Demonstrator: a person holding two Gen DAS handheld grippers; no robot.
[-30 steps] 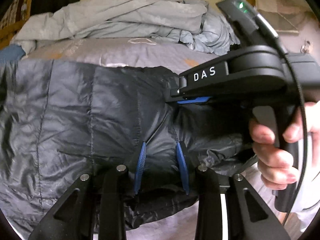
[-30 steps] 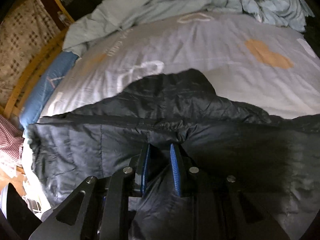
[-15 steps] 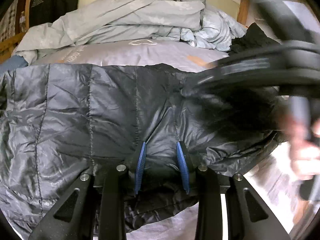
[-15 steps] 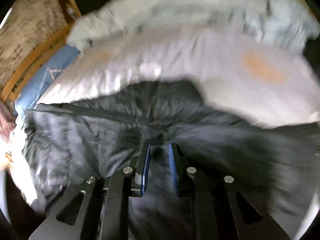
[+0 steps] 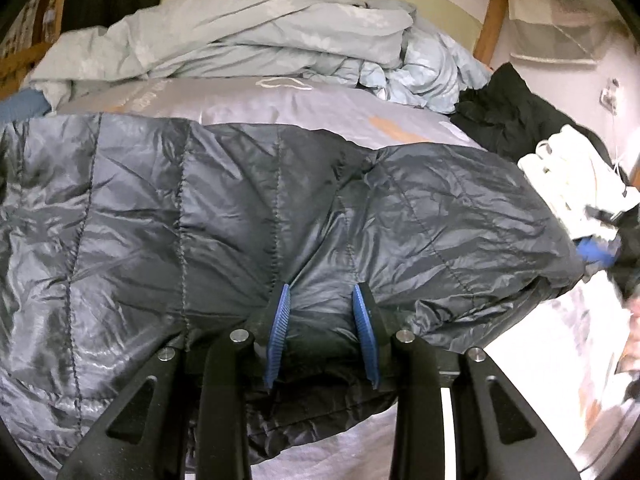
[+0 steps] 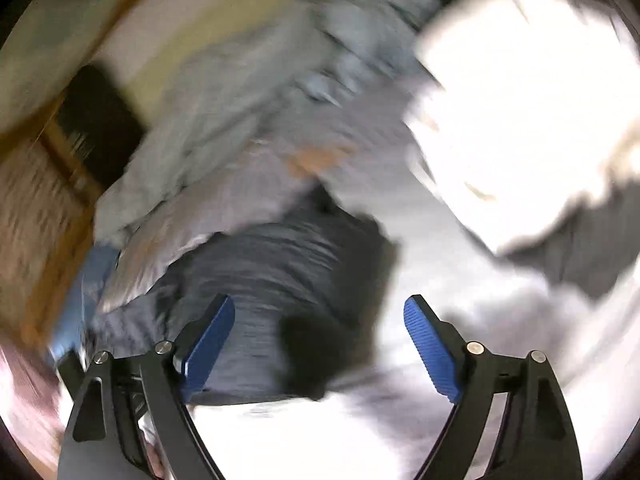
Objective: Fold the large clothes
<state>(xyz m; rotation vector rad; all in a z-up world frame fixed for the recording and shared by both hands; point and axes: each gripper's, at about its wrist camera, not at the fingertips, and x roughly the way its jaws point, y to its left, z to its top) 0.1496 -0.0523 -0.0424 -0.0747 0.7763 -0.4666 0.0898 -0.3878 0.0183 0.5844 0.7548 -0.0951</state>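
A large dark quilted puffer jacket (image 5: 240,216) lies folded across the bed. My left gripper (image 5: 322,300) is shut on a bunch of its near edge, the blue pads pinching the padded fabric. The right wrist view is heavily blurred. There my right gripper (image 6: 320,312) has its jaws opening wide, with nothing pressed between the blue pads; the jacket (image 6: 280,280) lies on the sheet beyond and below them. At the right edge of the left wrist view a blurred blue pad (image 5: 596,252) of the right gripper shows beside the jacket's end.
A crumpled pale blue duvet (image 5: 248,40) is heaped at the back of the grey bed sheet (image 5: 280,100). Black clothes (image 5: 504,116) and white clothes (image 5: 572,176) lie at the right. A wooden bed frame (image 5: 490,24) stands behind.
My right gripper let go of the jacket, opened wide and swung off to the right, out from in front of the left camera. The jacket's right part now lies flat. The left gripper kept its grip.
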